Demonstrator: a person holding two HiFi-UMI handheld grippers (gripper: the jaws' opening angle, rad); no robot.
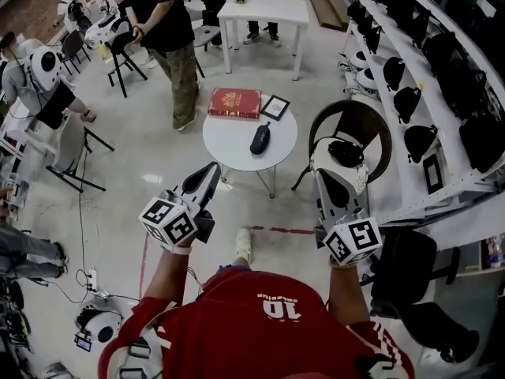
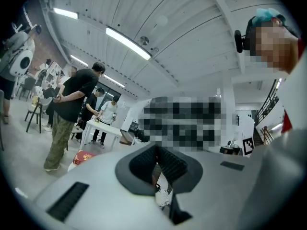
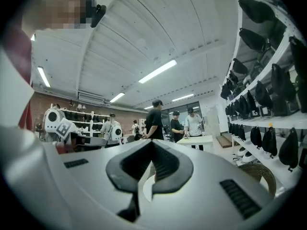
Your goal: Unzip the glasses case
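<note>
Glasses case (image 1: 260, 138), dark and oblong, lies on the round white table (image 1: 229, 144), a little right of its centre, and nothing touches it. At the far edge of that table sits a red book (image 1: 234, 103), and just right of the book is a small black-framed square (image 1: 275, 106).

Both of your tongs are on the near side of the table, well apart from the case and pointing toward the far end of the room. Your left gripper (image 1: 207, 176) hangs near the table's near-left edge. In the left gripper view its jaws are pressed together with nothing between them. Your right gripper (image 1: 323, 181) hangs off to the table's near right. In the right gripper view its jaws also meet, gripping nothing.

Right of the table stands a round-backed chair (image 1: 371, 125) with a dark object on its seat that you cannot identify from here. Shelves (image 1: 430, 77) of dark gear run along the right wall. Farther off is a white rectangular table (image 1: 264, 10), and a person in a black top (image 1: 162, 6) stands to its left
</note>
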